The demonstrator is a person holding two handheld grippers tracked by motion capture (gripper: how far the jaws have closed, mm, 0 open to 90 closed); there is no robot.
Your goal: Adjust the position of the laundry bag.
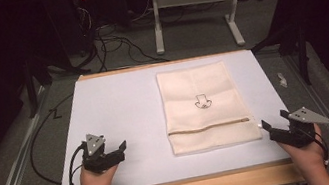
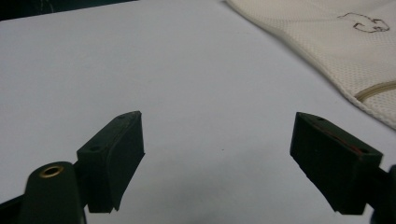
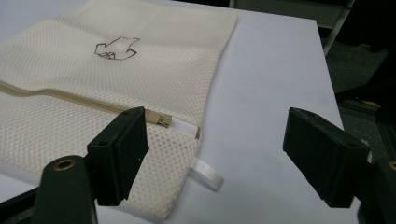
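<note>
On the white tabletop [image 1: 120,110], seen from the high view, a cream mesh laundry bag [image 1: 203,106] is laid flat right of centre, its zipper [image 1: 208,127] running across near the edge closest to the person and a small black drawn logo [image 1: 201,102] marked near its middle. The left gripper [image 1: 120,149] is held over bare table, well apart from the bag, while the right gripper [image 1: 266,128] is poised just beside the bag's near right corner. Nothing is grasped by either.

Along the left gripper view, the left gripper [image 2: 217,144] is seen with its jaws spread wide over plain white surface; nothing lies between them. The mesh bag [image 2: 327,42] is seen off to the upper right, with part of the zipper [image 2: 376,90] at the frame edge.

Along the right gripper view, the right gripper [image 3: 217,149] is likewise wide open and empty. The zipper pull [image 3: 162,121] is found just past the left jaw, at the closed end of the zipper [image 3: 70,99], and a white ribbon loop [image 3: 205,171] sticks out from the bag's side seam between the jaws.

Judged from these views, the work is at its very start: the bag lies flat and zipped shut, untouched. Gripping the bag and the zipper pull are still to be done.
</note>
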